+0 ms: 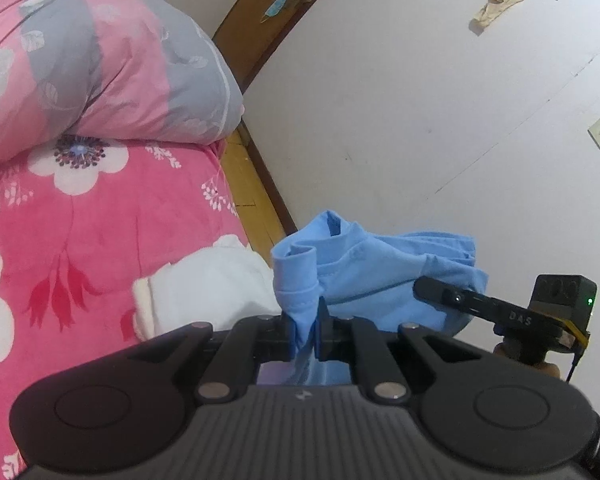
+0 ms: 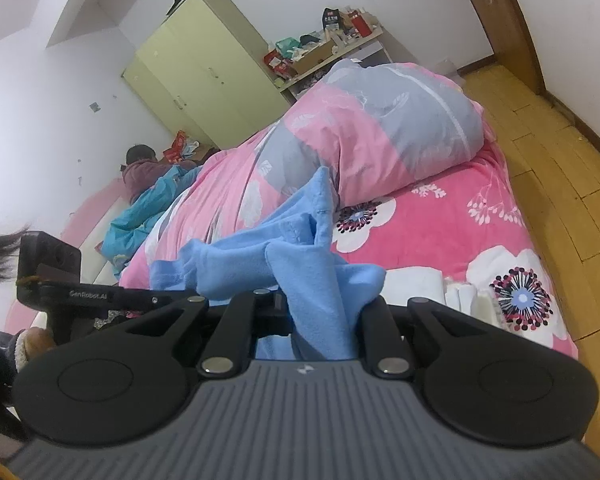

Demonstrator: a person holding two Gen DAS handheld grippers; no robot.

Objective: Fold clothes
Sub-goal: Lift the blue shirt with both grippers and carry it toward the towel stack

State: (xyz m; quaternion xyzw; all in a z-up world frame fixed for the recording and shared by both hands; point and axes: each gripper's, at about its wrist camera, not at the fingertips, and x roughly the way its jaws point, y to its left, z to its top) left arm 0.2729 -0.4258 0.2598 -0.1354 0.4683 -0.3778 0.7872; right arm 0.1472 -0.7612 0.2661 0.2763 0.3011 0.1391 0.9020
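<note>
We are gripping the light-blue cotton garment [image 1: 380, 272] in both tongs, left tongs [image 1: 305, 336] and right tongs [image 2: 320, 320] clamped on bunched fabric. It is hanging between them, above the pink floral bed [image 2: 440, 224], with its long axis seemingly running tongs to tongs.

Light-blue garment [image 1: 380, 276] (pink floral bedspread [image 1: 100, 220]).

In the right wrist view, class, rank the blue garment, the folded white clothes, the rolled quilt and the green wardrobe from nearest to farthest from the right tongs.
1. blue garment: pinched in the right tongs.
2. folded white clothes: just beyond, to the right, on the bed.
3. rolled quilt: farther up the bed.
4. green wardrobe: against the far wall, left.
</note>
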